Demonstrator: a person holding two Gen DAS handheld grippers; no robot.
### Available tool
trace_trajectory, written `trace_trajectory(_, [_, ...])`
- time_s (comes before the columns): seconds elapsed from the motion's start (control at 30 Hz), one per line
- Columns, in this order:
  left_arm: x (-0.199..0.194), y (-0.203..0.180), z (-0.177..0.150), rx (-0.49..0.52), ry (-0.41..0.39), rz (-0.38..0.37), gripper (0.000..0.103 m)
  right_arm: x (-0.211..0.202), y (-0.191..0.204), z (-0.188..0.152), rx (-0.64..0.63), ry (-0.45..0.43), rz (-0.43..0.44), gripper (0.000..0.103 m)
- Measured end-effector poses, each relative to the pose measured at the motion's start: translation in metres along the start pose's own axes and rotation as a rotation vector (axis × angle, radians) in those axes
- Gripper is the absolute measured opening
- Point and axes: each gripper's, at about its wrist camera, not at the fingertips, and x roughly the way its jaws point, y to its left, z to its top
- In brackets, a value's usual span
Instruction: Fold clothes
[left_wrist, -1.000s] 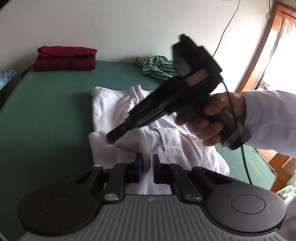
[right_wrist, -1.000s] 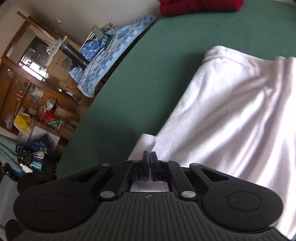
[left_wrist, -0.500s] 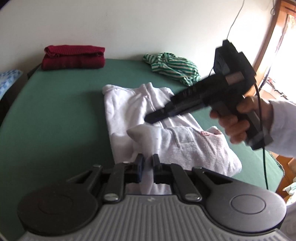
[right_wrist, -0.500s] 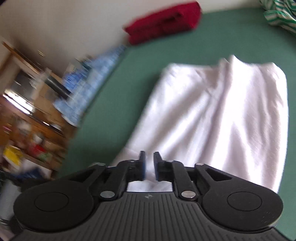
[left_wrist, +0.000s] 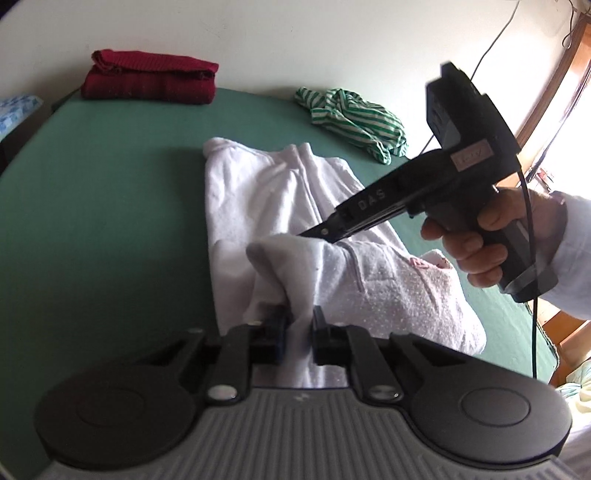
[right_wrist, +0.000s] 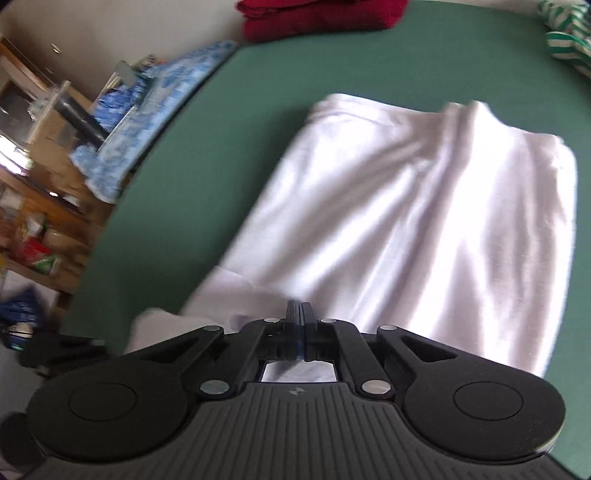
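Note:
A white fleece garment (left_wrist: 258, 192) lies on the green table (left_wrist: 110, 192), its near end lifted and folded back over itself. My left gripper (left_wrist: 298, 334) is shut on a bunched fold of that near end. My right gripper (left_wrist: 314, 232) shows in the left wrist view above the raised fold, its tip touching the cloth. In the right wrist view its jaws (right_wrist: 298, 325) are closed together at the garment's (right_wrist: 424, 221) near edge; whether cloth is pinched between them is unclear.
A folded red garment (left_wrist: 147, 79) lies at the table's far edge by the wall. A crumpled green-and-white striped garment (left_wrist: 351, 118) lies at the far right. Blue patterned cloth (right_wrist: 155, 99) and cluttered shelves stand beyond the table's left side.
The right gripper rose off the garment, its jaws parting briefly, then came down with closed jaws onto the raised fold. The left gripper kept its hold and lifted the near end higher.

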Motion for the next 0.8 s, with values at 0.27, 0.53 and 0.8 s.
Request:
trace_trajectory(0.27, [0.000,0.014,-0.007,-0.012,0.008,0.051,0.005,-0.092,-0.034,-0.051,0.183,-0.290,0.046,0.035])
trace_trajectory(0.53, [0.002,0.015,0.001,0.001,0.040,0.030,0.018,-0.125,-0.060,-0.134,0.412,-0.401,-0.061,0.061])
trace_trajectory(0.8, [0.012,0.045,0.036,-0.135,0.017,-0.065,0.063,-0.089,-0.070,-0.138,0.521,-0.434,0.022,0.029])
